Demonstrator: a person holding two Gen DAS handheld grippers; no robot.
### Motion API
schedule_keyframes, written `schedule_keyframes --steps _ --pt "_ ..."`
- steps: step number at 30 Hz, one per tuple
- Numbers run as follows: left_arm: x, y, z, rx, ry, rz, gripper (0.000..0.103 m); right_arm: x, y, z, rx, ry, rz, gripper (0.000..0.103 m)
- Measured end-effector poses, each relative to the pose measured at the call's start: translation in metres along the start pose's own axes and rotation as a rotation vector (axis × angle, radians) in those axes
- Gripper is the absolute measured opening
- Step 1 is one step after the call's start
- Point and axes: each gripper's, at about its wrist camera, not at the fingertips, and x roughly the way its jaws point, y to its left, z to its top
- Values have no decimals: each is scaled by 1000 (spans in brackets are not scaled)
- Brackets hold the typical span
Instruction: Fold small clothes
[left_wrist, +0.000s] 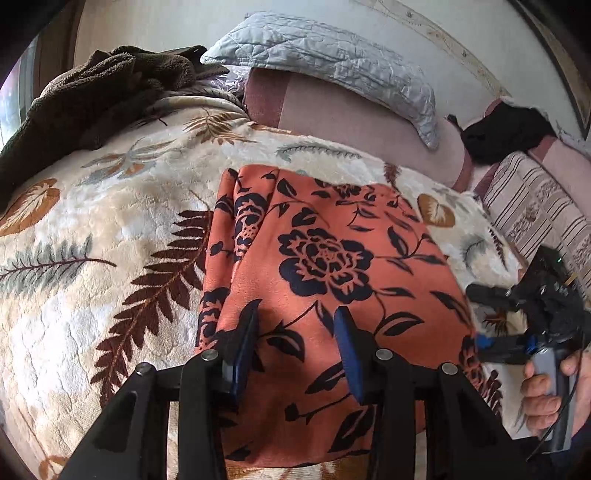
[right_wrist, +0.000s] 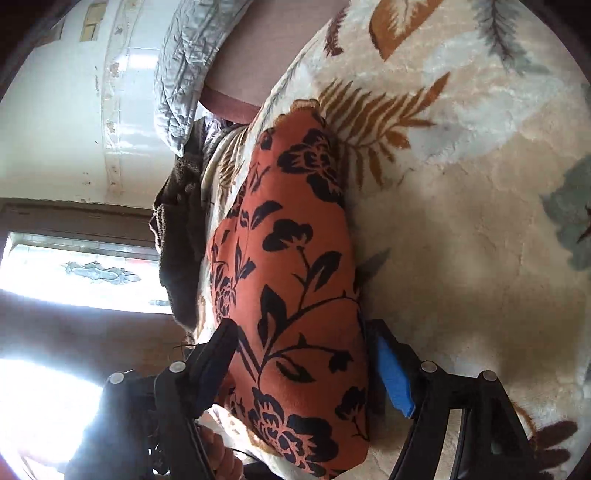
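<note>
At the far left of the left wrist view a dark brown fleece (left_wrist: 92, 88) is heaped in the upper left corner, with a grey quilted pillow (left_wrist: 325, 55) along the top against the wall. Below them the cream leaf-print blanket (left_wrist: 92, 258) covers the bed. The task's piece, the orange floral garment (left_wrist: 332, 266), lies flat in the middle of the frame, already narrowed into a long panel with 1 folded edge down its left side.

The left gripper (left_wrist: 297, 332) stands at lower centre with its 2 blue-padded fingers partly apart, tips on or just over the cloth, pinching nothing I can see. At the right edge the right gripper (left_wrist: 480, 317) comes in sideways, held by a hand (left_wrist: 546, 398). In the right wrist view its fingers (right_wrist: 395, 373) stand wide, straddling the near end of the garment without pressing on it.

The risk I see: the plush blanket is soft, so closing low could nip pile together with the garment and drag it. A 1-layer grab would let the fold slide open, and uneven lifting would skew the panel.
</note>
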Motion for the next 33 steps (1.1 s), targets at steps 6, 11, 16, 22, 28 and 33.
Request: schedule_keyframes --steps 6,11,16,22,28,33 --pt "20 -7 5 -7 55 -10 43 11 24 -13 -193 -8 -167 36" --pt "27 -17 -3 75 68 25 43 14 27 -31 -281 -46 -353 40" --pt "28 -17 -3 76 64 37 43 -15 9 -26 -163 -107 -160 66" --pt "27 -14 -1 54 71 21 44 8 -3 15 -14 -32 -55 75" --pt "27 -12 -1 51 75 -10 44 9 45 -4 -259 -134 -345 33" --pt "28 -16 -2 77 72 21 44 2 26 -6 -196 -148 -279 57"
